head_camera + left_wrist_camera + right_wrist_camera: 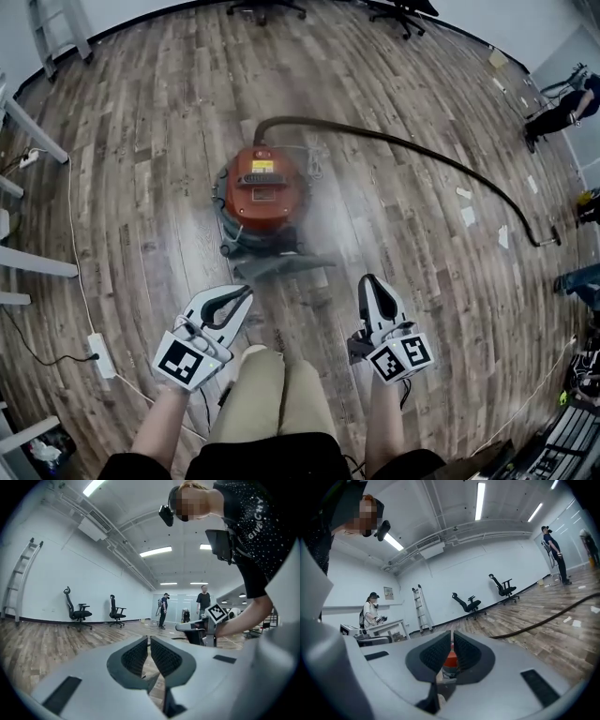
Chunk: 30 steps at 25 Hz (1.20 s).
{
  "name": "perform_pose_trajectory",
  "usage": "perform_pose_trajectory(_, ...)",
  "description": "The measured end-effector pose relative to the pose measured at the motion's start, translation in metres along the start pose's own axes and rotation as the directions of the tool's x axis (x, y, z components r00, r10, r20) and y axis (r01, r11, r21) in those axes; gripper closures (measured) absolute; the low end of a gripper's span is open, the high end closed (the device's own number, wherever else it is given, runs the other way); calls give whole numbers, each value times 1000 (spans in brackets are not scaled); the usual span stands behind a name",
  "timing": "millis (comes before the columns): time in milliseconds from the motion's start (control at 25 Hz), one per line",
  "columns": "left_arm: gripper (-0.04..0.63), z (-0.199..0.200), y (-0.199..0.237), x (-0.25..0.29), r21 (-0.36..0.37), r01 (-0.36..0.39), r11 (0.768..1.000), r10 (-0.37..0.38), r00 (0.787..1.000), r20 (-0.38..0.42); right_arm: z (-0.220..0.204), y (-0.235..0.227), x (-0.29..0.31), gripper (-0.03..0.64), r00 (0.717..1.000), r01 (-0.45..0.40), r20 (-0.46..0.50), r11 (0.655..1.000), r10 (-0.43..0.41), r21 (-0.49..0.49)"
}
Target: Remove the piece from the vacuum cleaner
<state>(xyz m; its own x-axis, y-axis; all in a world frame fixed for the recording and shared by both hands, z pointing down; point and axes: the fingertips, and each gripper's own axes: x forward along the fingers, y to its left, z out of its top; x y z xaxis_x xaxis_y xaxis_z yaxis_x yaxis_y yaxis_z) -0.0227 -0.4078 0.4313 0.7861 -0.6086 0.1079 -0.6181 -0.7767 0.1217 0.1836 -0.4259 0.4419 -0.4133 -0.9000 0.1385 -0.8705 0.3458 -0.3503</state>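
Observation:
A red vacuum cleaner (261, 192) stands on the wood floor straight ahead. A long dark hose (422, 150) runs from its top out to the right. A dark grey piece (281, 266) lies low at its near side. My left gripper (246, 292) hangs near that side, left of centre, shut and empty. My right gripper (368, 279) is level with it on the right, also shut with nothing in it. In the left gripper view the jaws (149, 639) meet, and the right gripper (190, 626) shows beyond them. In the right gripper view the vacuum cleaner (450, 660) peeks below the closed jaws (452, 634).
A power strip (100, 354) with a white cable (75, 244) lies at the left near white table legs (37, 262). Office chairs (267, 7) stand at the far wall. Paper scraps (467, 216) dot the floor on the right. A person (567, 108) crouches at the far right.

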Motion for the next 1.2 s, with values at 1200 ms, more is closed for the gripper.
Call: perform_pose_trajectory(1200, 382, -242, 66, 72, 321, -161, 933, 162, 986, 24, -238, -132, 97, 416, 991, -130, -57, 978, 122, -162)
